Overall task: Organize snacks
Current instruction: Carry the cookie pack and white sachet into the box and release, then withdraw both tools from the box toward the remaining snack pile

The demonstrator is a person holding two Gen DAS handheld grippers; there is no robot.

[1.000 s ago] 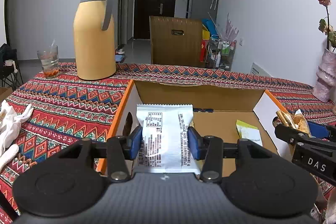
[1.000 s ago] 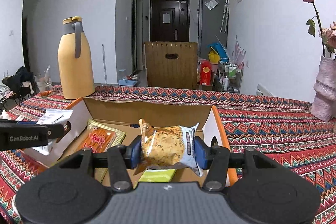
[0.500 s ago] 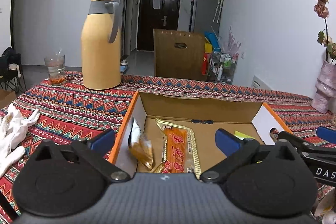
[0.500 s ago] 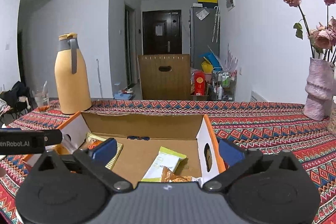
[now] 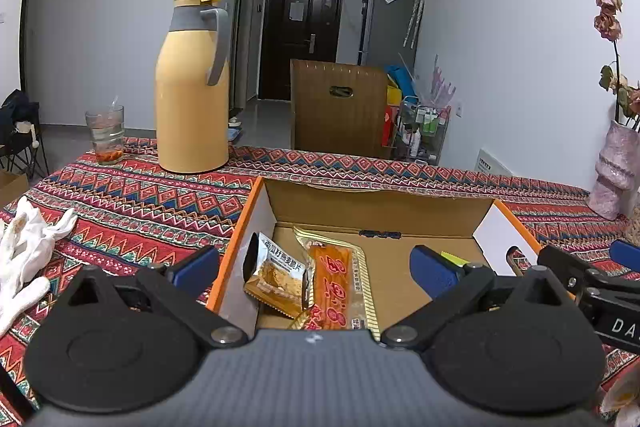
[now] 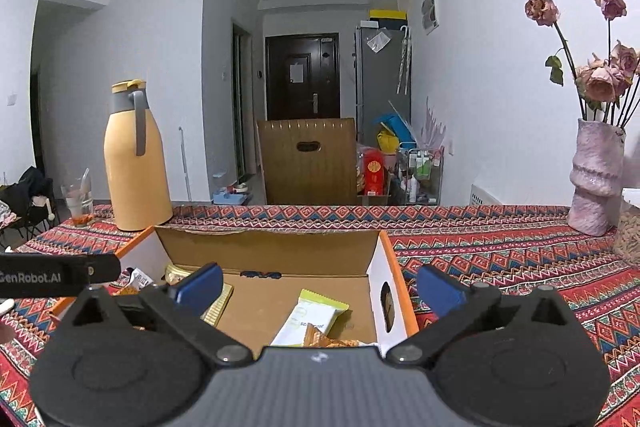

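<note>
An open cardboard box [image 5: 376, 203] with orange edges sits on the patterned tablecloth; it also shows in the right wrist view [image 6: 272, 247]. Inside at the left lie a small silver-and-orange snack packet [image 5: 276, 279] and a long orange-and-gold packet [image 5: 336, 287]. At the right lie a white-and-green packet [image 6: 312, 319] and the corner of an orange packet [image 6: 332, 341]. My left gripper [image 5: 316, 269] is open and empty over the box's left half. My right gripper [image 6: 320, 285] is open and empty over the right half.
A tall yellow thermos [image 5: 192, 87] and a glass [image 5: 105, 135] stand at the back left. White gloves [image 5: 28, 247] lie at the left. A pink vase [image 6: 596, 175] with dried roses stands at the right. A brown chair back [image 6: 308, 159] is behind the table.
Both grippers opened and dropped their packets into the box: the left let go of the white-backed packet, the right the orange cracker packet. Both have since lifted and drawn back.
</note>
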